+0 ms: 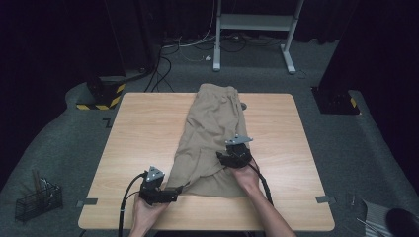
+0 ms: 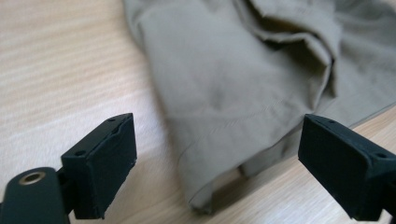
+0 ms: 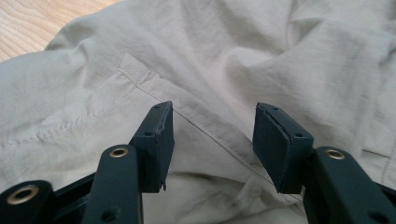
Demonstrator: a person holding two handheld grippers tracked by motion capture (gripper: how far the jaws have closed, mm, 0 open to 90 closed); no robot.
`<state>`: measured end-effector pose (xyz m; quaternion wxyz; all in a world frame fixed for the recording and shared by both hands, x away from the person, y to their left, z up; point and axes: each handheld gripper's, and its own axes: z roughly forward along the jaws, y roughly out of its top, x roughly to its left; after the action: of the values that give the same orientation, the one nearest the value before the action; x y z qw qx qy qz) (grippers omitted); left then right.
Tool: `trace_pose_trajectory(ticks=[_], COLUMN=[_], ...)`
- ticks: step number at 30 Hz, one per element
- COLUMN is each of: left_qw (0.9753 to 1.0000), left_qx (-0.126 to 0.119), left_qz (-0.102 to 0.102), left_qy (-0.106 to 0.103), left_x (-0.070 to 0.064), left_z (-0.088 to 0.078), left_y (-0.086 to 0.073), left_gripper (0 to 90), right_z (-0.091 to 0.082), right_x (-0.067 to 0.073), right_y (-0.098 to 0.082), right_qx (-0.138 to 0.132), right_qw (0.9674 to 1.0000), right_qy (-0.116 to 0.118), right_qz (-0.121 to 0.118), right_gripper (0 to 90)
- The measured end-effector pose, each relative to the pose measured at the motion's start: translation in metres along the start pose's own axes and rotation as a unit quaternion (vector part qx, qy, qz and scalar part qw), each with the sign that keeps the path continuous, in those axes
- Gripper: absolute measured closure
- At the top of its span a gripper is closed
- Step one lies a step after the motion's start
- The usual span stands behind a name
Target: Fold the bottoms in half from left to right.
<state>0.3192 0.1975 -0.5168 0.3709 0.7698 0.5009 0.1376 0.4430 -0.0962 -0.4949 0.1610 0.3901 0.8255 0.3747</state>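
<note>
High view: khaki shorts at frame centre on table; left gripper at hem corner, lower left.

Left gripper view: jaws wide, hem between, untouched; closing low risks scraping wood.

Right gripper view: right gripper jaws fairly wide over seam; may pinch extra layers.

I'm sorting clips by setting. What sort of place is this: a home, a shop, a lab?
Most likely a lab or recording studio: a bare wooden table on grey carpet, black curtains all round, loose cables on the floor, and a white equipment stand behind.
</note>
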Motion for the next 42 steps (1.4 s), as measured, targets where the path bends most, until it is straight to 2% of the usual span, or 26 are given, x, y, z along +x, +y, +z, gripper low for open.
trace_pose_trajectory(ticks=[2,7,9,12,16,17,24,30,32,36,38,39,42], left_qw=[1.0,0.9996,0.9993,0.9979,0.9973,0.9972,0.9973,0.9972,0.9972,0.9971,0.9972,0.9972,0.9973], left_qx=[0.004,-0.001,0.0,0.008,-0.002,-0.002,-0.005,-0.008,-0.008,-0.007,-0.006,-0.006,-0.007], left_qz=[-0.007,0.012,0.016,0.029,0.037,0.038,0.039,0.041,0.043,0.042,0.039,0.038,0.038], left_qy=[0.006,0.027,0.035,0.056,0.064,0.064,0.061,0.062,0.062,0.063,0.063,0.063,0.063], left_x=[0.001,-0.005,-0.006,-0.008,-0.01,-0.01,-0.009,-0.009,-0.009,-0.009,-0.009,-0.009,-0.009], left_z=[0.003,0.017,0.023,0.03,0.031,0.031,0.031,0.031,0.031,0.031,0.031,0.032,0.032], left_y=[-0.002,0.007,0.013,0.018,0.015,0.015,0.014,0.013,0.013,0.014,0.014,0.014,0.014], left_gripper=[11.2,12.1,12.4,12.1,11.4,11.4,11.2,11.1,11.2,11.2,11.2,11.2,11.1], right_z=[0.002,0.01,0.012,0.013,0.008,0.005,-0.021,-0.042,-0.046,-0.051,-0.055,-0.057,-0.052], right_x=[0.001,0.003,0.003,0.001,0.0,0.0,-0.008,-0.026,-0.031,-0.053,-0.052,-0.047,-0.032], right_y=[0.0,-0.001,-0.001,-0.003,-0.007,-0.007,-0.02,-0.041,-0.047,-0.06,-0.06,-0.058,-0.044], right_qx=[0.005,0.013,0.018,0.037,0.05,0.05,0.03,0.029,0.032,0.034,0.027,0.019,0.0], right_qw=[1.0,0.9999,0.9998,0.9991,0.9982,0.9981,0.9992,0.9993,0.9985,0.9971,0.9979,0.9984,0.9999], right_qy=[0.003,-0.004,-0.004,0.011,0.014,0.015,0.001,-0.018,-0.043,-0.062,-0.053,-0.049,-0.011], right_qz=[0.001,-0.003,-0.011,-0.016,-0.031,-0.033,-0.026,-0.013,-0.015,0.026,0.027,0.019,0.013], right_gripper=[48.2,52.2,59.6,72.0,87.8,89.0,89.3,89.7,89.8,89.8,89.0,83.6,70.5])
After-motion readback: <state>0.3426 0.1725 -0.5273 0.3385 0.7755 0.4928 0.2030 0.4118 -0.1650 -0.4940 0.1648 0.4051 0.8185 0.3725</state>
